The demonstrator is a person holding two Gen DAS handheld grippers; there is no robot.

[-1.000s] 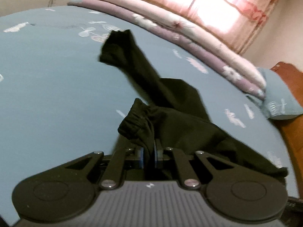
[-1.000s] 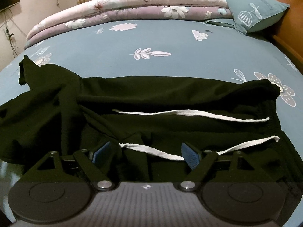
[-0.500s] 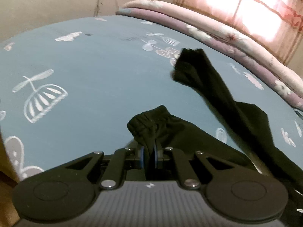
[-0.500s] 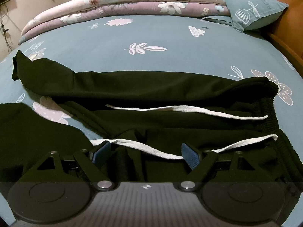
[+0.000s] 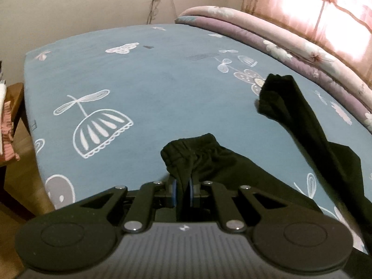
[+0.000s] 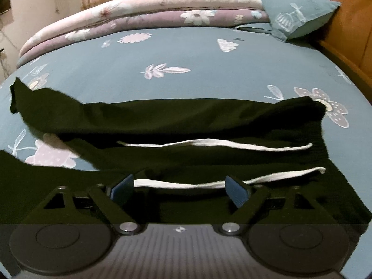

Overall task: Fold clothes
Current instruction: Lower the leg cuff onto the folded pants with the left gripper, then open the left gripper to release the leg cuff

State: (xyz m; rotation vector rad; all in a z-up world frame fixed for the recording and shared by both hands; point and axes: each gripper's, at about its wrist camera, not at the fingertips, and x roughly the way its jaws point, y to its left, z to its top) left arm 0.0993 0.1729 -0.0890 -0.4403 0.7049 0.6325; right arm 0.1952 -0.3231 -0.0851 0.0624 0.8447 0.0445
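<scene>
Black trousers (image 6: 176, 121) with two white drawstrings (image 6: 216, 143) lie spread across the blue patterned bed sheet (image 6: 186, 53). My left gripper (image 5: 183, 187) is shut on the gathered cuff (image 5: 190, 153) of the near trouser leg, just above the sheet. The other leg (image 5: 300, 121) stretches away to the right, its cuff lying flat. My right gripper (image 6: 180, 189) hangs over the waistband area with its jaws opening wide; the nearer drawstring (image 6: 186, 183) and black cloth lie between the blue pads (image 6: 236, 191), which do not press on them.
A folded pink and purple quilt (image 6: 144, 16) lies along the far side of the bed below a curtained window (image 5: 320, 11). A blue pillow (image 6: 297, 11) rests against the wooden headboard (image 6: 348, 37). Past the bed's left edge stand a wooden piece of furniture (image 5: 14, 102) and a pink cloth.
My left gripper has pulled the near trouser leg leftward, away from the other leg, so sheet now shows between them. My right gripper stays in place, jaws slightly wider.
</scene>
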